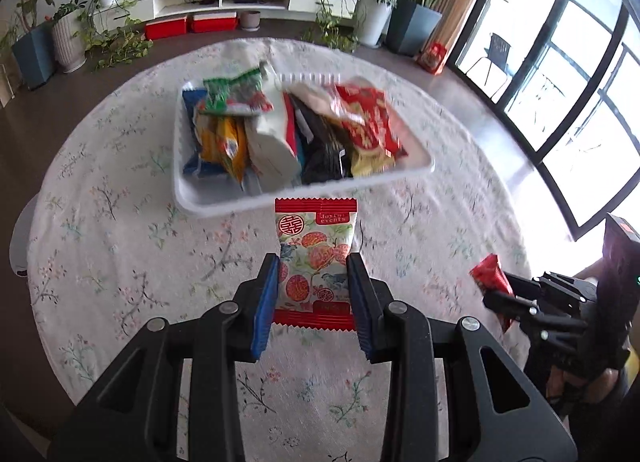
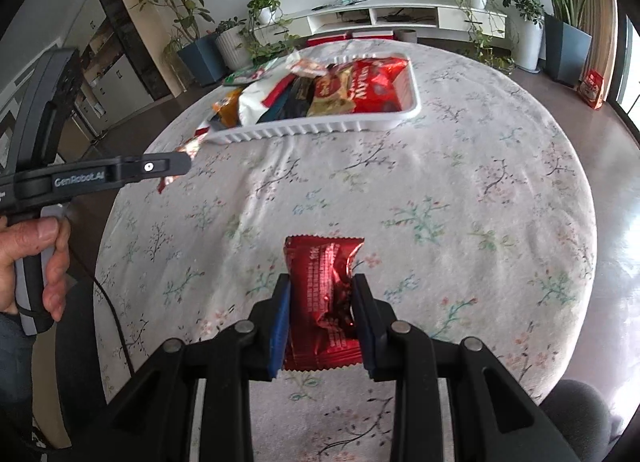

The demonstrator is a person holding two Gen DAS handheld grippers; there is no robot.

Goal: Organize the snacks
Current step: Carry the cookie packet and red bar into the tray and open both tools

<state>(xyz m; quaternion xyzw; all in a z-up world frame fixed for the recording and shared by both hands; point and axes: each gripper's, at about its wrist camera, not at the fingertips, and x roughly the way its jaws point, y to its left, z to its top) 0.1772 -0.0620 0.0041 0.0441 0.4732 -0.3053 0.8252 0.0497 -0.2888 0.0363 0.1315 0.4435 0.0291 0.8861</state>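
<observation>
Two packets in hand, one per gripper, and the white tray [image 1: 224,203] sits straight ahead of both, farther out on the flowered tablecloth [image 1: 120,246]. That is the relation I'm steering on: tray dead ahead of the left gripper [image 1: 314,294], ahead and slightly left of the right gripper [image 2: 322,318].

Tray first. It's already heaped with snack bags, piled above the rim. From the left side its near long edge runs across my line of approach, so I'd come in square over that edge. From the right side I see the ribbed near wall [image 2: 304,129], well apart from the fingers.

Left gripper: jaws narrow, clamped on the floral packet [image 1: 316,258]. The packet's long axis points away from me along the fingers, top seam toward the tray, and that seam looks just short of the tray's near rim. Judging by that, the left is the nearer hand and should drop first.

Right gripper: jaws narrow, pinching the red foil packet [image 2: 324,298], crumpled at the pads, long axis also along the fingers. It needs more travel forward and left.

Risk, my guess: the pile is tall, so a low entry could knock bags out. I'd go in high.
</observation>
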